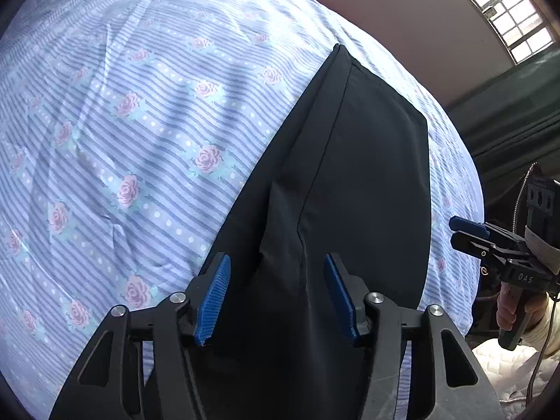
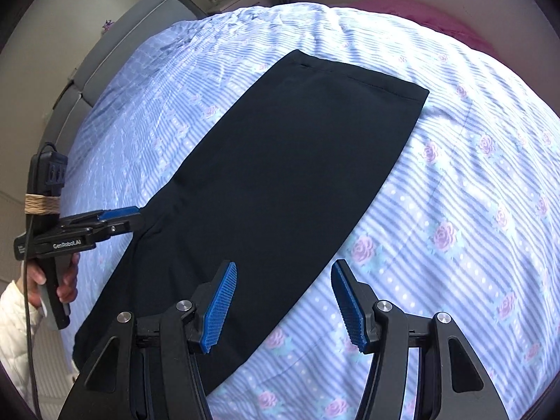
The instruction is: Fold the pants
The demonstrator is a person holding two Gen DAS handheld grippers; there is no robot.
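Black pants (image 2: 287,175) lie lengthwise away along the bed (image 2: 455,210); left gripper (image 1: 276,297) open over them, right gripper (image 2: 283,304) open astride their right edge.

Daylight from window (image 1: 507,7); soft shadows on bedsheet (image 2: 455,192); strong fisheye bending, dark vignetted corners.

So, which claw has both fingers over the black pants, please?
The left claw: both its blue pads frame the black fabric pants, whereas the right claw straddles their edge, one pad over the striped floral bedsheet.
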